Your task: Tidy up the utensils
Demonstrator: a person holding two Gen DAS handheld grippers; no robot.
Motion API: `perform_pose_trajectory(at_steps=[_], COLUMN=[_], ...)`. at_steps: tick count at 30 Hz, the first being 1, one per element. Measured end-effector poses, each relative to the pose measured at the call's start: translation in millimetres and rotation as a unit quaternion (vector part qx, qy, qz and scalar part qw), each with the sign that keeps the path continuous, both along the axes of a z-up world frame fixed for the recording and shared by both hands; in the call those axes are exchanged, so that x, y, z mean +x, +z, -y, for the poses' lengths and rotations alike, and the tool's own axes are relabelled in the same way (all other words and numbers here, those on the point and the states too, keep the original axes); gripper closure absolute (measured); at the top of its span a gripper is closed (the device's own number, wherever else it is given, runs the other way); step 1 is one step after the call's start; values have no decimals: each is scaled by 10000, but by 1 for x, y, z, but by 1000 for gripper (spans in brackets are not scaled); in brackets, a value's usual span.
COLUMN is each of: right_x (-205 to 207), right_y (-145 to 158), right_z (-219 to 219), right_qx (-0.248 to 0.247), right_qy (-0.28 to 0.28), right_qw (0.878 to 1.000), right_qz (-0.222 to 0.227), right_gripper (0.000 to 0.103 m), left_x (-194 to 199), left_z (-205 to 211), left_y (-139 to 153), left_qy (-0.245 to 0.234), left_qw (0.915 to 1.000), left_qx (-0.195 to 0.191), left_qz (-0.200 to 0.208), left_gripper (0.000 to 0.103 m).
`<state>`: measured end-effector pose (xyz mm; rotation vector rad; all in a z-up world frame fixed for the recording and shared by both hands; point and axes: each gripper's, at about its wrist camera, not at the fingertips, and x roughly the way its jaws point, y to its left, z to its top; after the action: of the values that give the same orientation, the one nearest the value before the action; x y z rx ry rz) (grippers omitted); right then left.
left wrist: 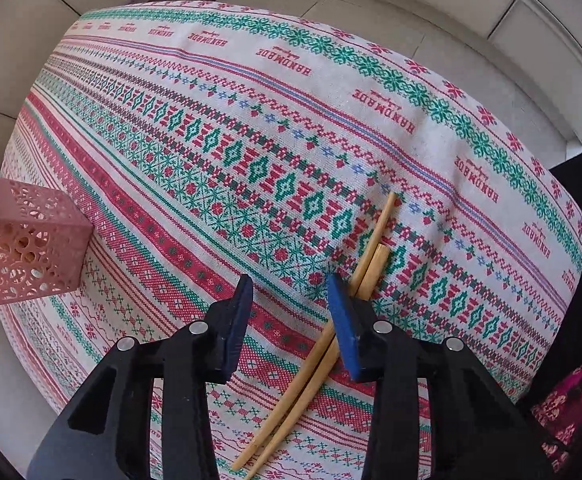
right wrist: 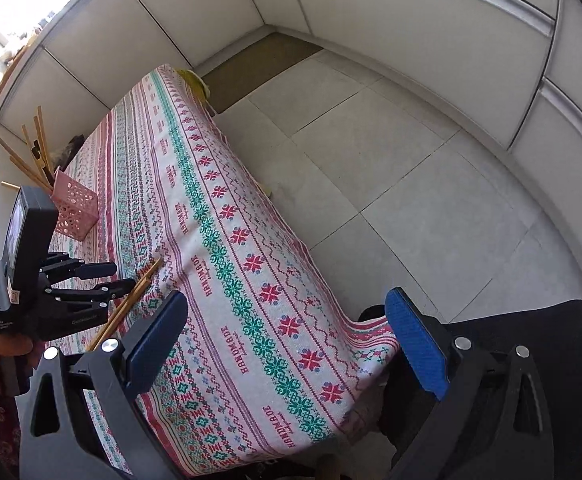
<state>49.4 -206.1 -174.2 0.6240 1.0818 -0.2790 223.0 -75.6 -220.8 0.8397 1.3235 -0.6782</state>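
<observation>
Left tongs (left wrist: pixel 289 288) point down at the tablecloth (left wrist: pixel 195 128), jaws apart, gripping nothing; the chopsticks (left wrist: pixel 371 248) lie under the right-hand finger. Right tongs (right wrist: pixel 287 316) gape wide, empty. Farther left stands the pink holder (left wrist: pixel 35 244) with more sticks.

From the left wrist we look straight down, close over the tablecloth (left wrist: pixel 291 140); from the right we look slantwise along it, sharing the pink holder (right wrist: pixel 76 210).

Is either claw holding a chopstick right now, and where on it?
No. The left claw stands open over the tablecloth, with the chopsticks beside one finger, not pinched. The right claw is open and empty.
</observation>
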Motion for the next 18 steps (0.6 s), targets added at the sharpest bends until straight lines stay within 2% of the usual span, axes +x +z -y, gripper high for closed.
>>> perform_pose_trajectory(at_steps=[2,4,7,9,11,14,18], right_x=[1,2,2,1,1,1,1], right_y=[0,2,4,5,4,2,-1], right_z=[-2,-5,-5,-5,-4,-4,-3], right_qx=[-4,-48,-85,-63,-32,24,47], right_qy=[34,41,23,10,-2,-2,17], right_qw=[10000,10000,10000,10000,10000,10000,10000], right_qz=[-9,25,44,32,18,-19,-50], right_gripper=[7,7,7,7,7,7,7], left_x=[-7,-11,-2,-1,-4,-16,-18], left_z=[1,-1,-19,-26,-31,-33,-36], left_y=[-2,1,8,15,19,21,12], left_qy=[-191,-177,260,284,66,-144,-93], left_qw=[9998,9998,9983,9974,9981,9983,9990], left_qx=[80,29,-491,-660,-607,-564,-439], left_qz=[62,51,-191,-93,11,27,86], left_gripper=[65,65,63,57,43,43,43])
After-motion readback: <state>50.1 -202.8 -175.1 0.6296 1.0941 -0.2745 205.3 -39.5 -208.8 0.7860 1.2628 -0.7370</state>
